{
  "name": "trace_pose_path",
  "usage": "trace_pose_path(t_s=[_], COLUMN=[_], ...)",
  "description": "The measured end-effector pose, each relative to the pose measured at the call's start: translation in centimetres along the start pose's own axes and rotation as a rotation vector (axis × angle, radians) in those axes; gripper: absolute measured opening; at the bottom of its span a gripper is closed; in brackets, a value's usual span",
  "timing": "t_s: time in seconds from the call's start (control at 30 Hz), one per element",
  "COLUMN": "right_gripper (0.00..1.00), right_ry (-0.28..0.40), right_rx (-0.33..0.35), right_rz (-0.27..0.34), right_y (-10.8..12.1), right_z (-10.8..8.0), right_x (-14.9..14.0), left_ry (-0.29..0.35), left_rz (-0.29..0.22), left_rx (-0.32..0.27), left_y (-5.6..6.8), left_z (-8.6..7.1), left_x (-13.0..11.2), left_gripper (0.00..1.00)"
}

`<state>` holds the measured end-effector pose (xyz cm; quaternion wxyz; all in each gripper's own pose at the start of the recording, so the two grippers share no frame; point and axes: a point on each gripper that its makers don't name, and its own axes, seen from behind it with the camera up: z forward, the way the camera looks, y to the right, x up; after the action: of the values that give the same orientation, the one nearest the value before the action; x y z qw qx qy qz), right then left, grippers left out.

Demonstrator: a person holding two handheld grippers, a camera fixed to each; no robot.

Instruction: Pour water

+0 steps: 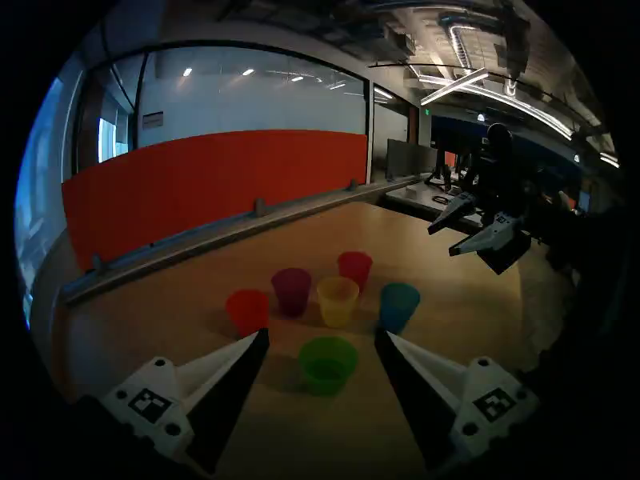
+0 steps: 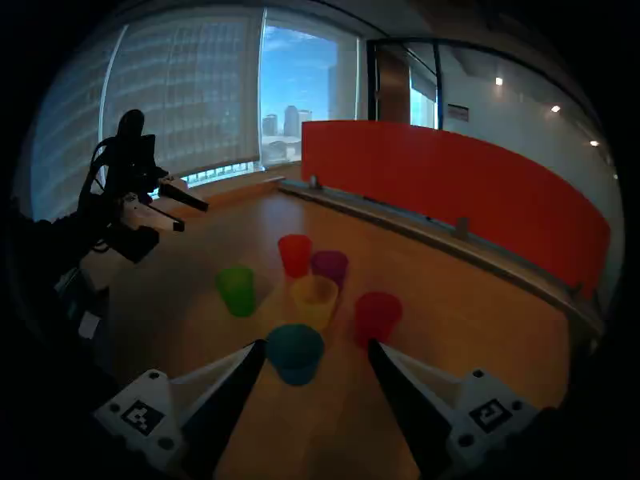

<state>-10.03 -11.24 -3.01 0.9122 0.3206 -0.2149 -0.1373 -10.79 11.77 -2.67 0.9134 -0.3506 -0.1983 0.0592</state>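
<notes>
Six cups (image 1: 338, 300) on wooden table (image 1: 448, 264) (red partition (image 1: 216, 180) behind); left gripper (image 1: 320, 334), right gripper (image 2: 316, 344) wide, empty

Bench (image 1: 448, 240) looks like smooth wood or wood laminate with a soft sheen. The green cup (image 1: 327, 364) and yellow cup (image 1: 337, 301) are smooth, slightly see-through plastic, and so is the teal cup (image 2: 295, 353). Left tongs (image 1: 321, 331) and right tongs (image 2: 316, 342) look like matt plastic, white and black. Red panel (image 1: 216, 184) is matt, glass wall (image 1: 256, 96) glossy.
</notes>
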Motion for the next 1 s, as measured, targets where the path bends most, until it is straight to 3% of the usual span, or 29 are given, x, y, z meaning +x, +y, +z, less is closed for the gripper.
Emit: trace_pose_path(t_s=[0.5,1.0], right_gripper=[0.99,1.0], right_ry=[-0.083,-0.14], right_rx=[0.028,0.061], right_rz=[0.015,-0.009], right_y=[-0.9,-2.2], right_z=[2.7,5.7], right_x=[-4.4,-6.7], left_ry=[-0.113,-0.217], left_rz=[0.002,0.041], left_rx=[-0.047,-0.062], left_y=[1.0,1.0], left_z=[1.8,3.5], left_x=[-5.8,-10.2], left_gripper=[0.98,0.99])
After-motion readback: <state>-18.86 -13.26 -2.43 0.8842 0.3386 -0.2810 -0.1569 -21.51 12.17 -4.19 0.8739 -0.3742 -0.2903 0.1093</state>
